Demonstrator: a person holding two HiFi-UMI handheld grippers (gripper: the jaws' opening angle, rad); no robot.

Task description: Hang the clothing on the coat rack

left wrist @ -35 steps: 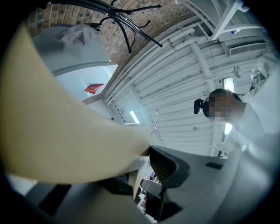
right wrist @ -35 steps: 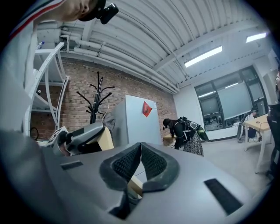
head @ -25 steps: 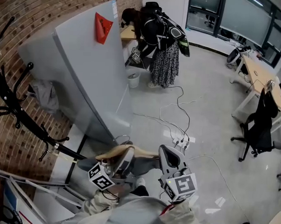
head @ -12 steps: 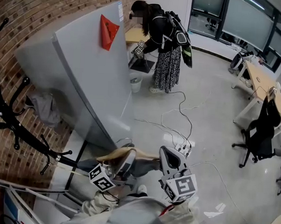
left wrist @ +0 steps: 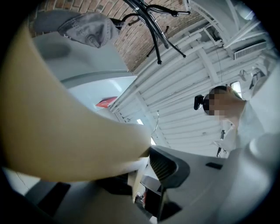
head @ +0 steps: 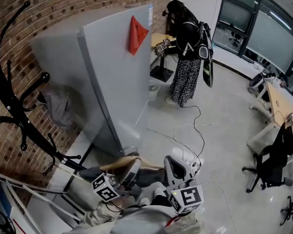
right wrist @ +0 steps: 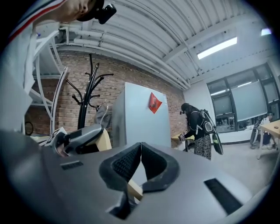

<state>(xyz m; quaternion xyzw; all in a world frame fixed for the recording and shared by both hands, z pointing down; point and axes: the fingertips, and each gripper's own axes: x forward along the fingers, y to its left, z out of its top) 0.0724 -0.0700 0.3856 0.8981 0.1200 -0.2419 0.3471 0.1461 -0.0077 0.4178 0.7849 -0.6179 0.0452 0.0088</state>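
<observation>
In the head view, a wooden hanger [head: 119, 162] with a metal hook [head: 131, 150] carries dark grey clothing [head: 146, 177] low in front of me. My left gripper [head: 131, 163] is shut on the hanger's left arm, whose tan wood [left wrist: 65, 127] fills the left gripper view and hides one jaw. My right gripper [head: 171, 164] is shut on the other end, with a wooden piece [right wrist: 134, 189] between its jaws. The black coat rack [head: 11, 106] stands at the left by the brick wall, apart from both grippers, and shows again as the coat rack [right wrist: 87, 87] in the right gripper view.
A grey garment [head: 57, 104] hangs by the wall behind the rack. A grey partition [head: 114, 78] with a red paper [head: 137, 35] stands ahead. A person [head: 188, 57] stands beyond it. Cables [head: 184, 132] and a power strip [head: 189, 158] lie on the floor; white frame bars [head: 36, 191] are lower left.
The head view has swung left: the partition and the person have slid right and the coat rack looms larger at the left. Both grippers keep their hold on the hanger.
</observation>
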